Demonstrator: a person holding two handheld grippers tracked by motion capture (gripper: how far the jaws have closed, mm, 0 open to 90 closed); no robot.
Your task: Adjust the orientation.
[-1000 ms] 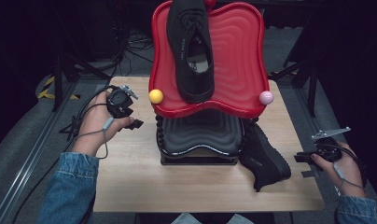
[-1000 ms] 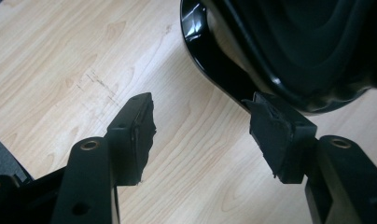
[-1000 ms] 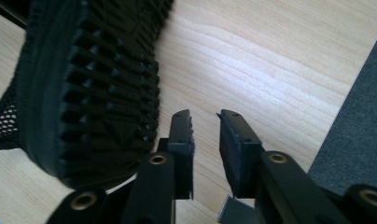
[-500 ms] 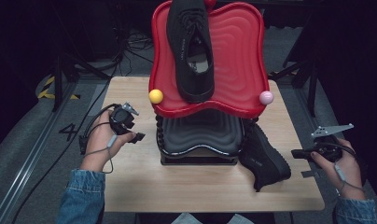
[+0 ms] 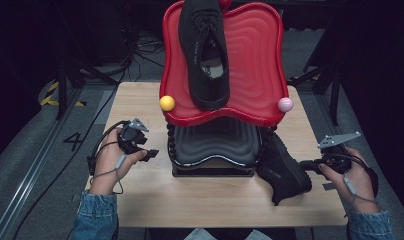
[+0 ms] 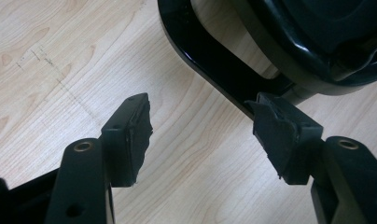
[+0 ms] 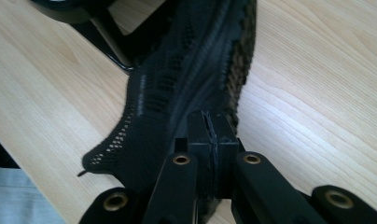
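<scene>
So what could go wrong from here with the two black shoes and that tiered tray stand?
The black mesh shoe leans against the black lower tray near the wooden table's right edge; a nudge from the shut right tool could tip it off. The black lace-up shoe lies tilted on the red wavy tray and might slide if the open left tool bumps the stand.

We see bare table (image 5: 140,105) to the left of the 2-tier rack (image 5: 212,145), open for a hand. On the right, a black shoe (image 5: 282,167) leans against the rack's base and narrows that side. The red tray (image 5: 250,65) overhangs the black lower tray (image 5: 210,142), leaving a low gap between them.
</scene>
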